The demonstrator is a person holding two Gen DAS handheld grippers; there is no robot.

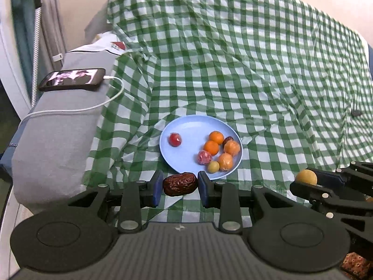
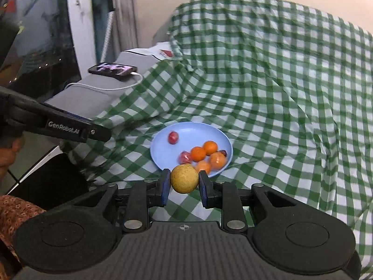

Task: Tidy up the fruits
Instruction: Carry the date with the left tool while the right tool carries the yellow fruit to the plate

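Note:
A light blue plate (image 1: 186, 126) lies on the green checked cloth and holds several small fruits: oranges (image 1: 211, 147), a red fruit (image 1: 175, 139), a pink wrapped one (image 1: 204, 157), a small yellow one (image 1: 213, 166) and a dark date (image 1: 227, 140). My left gripper (image 1: 180, 185) is shut on a wrinkled brown date (image 1: 180, 183), just short of the plate's near rim. My right gripper (image 2: 184, 180) is shut on a round yellow fruit (image 2: 184, 178), held before the plate (image 2: 186, 128). The right gripper also shows in the left wrist view (image 1: 310, 179).
A phone (image 1: 72, 79) with a white charging cable (image 1: 112, 98) lies on a grey cushion (image 1: 58, 140) at the left. The checked cloth (image 1: 256, 58) rises in folds behind the plate. The left gripper's body (image 2: 58, 128) crosses the right wrist view at left.

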